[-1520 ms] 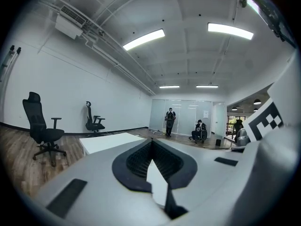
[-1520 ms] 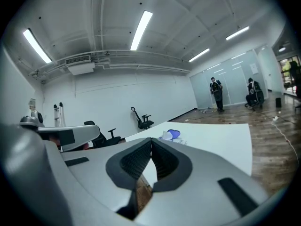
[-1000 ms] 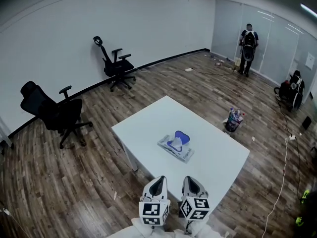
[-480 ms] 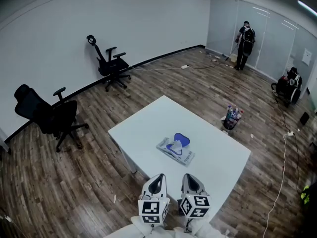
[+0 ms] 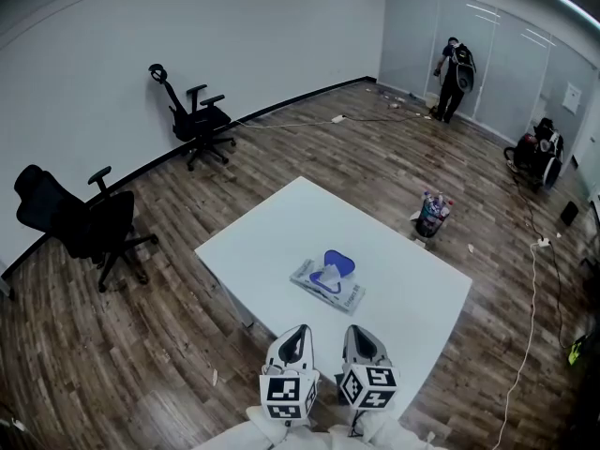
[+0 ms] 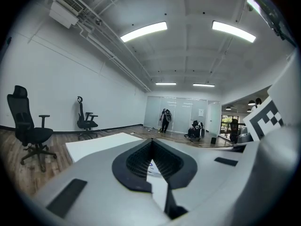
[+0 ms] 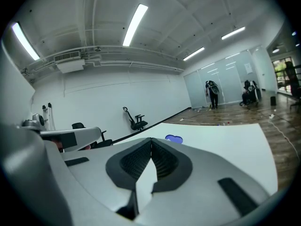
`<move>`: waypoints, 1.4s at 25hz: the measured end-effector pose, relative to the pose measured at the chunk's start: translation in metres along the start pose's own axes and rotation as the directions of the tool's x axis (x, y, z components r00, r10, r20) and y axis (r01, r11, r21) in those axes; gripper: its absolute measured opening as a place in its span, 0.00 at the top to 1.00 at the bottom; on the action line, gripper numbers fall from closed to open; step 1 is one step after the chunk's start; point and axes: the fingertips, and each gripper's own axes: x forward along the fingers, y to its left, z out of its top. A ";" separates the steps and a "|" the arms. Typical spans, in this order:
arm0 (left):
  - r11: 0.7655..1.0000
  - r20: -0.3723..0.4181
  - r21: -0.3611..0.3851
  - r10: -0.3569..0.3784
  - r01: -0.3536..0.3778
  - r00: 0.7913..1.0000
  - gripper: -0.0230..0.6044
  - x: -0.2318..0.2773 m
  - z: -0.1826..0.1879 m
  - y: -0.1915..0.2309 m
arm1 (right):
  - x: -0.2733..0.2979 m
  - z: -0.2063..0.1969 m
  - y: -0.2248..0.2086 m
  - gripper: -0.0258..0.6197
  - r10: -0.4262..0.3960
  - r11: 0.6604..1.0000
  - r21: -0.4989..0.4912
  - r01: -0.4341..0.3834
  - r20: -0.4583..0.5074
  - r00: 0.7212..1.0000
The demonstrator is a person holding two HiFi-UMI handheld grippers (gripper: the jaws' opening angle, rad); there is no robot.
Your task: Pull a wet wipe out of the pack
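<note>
Left gripper (image 5: 298,334), right gripper (image 5: 357,332) closed, near pack (image 5: 327,283)

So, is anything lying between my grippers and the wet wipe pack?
No: the head view shows only bare white table between the left gripper, the right gripper and the wet wipe pack.

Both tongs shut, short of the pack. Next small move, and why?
Probably carry the right tongs forward toward the flat white wet-wipe pack, opening them: both they and the left tongs are shut, empty, well short of it; its blue lid stands open.
</note>
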 end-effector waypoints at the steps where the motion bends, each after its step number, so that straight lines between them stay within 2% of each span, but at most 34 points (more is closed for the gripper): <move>1: 1.000 -0.001 0.000 -0.002 0.002 1.000 0.96 0.001 -0.001 0.001 | 0.001 0.000 0.000 0.95 -0.001 1.000 -0.001 0.001 0.000 1.000; 18: 1.000 -0.012 -0.010 0.013 -0.013 1.000 0.96 0.017 -0.004 -0.002 | 0.010 -0.003 -0.003 0.95 0.022 1.000 -0.007 -0.022 -0.036 0.999; 23: 0.999 -0.013 -0.014 0.038 -0.038 0.999 0.96 0.018 -0.003 0.002 | 0.022 0.002 -0.007 0.95 0.048 0.998 0.033 -0.047 -0.041 0.998; 30: 0.999 -0.025 -0.010 0.039 -0.039 0.999 0.96 0.014 -0.005 -0.002 | 0.048 0.012 -0.019 0.95 0.049 0.999 0.004 -0.049 -0.016 0.999; 35: 0.999 -0.033 0.001 0.050 -0.050 0.998 0.96 0.014 -0.004 0.000 | 0.067 0.012 -0.017 0.95 0.090 0.996 -0.018 -0.091 -0.032 0.995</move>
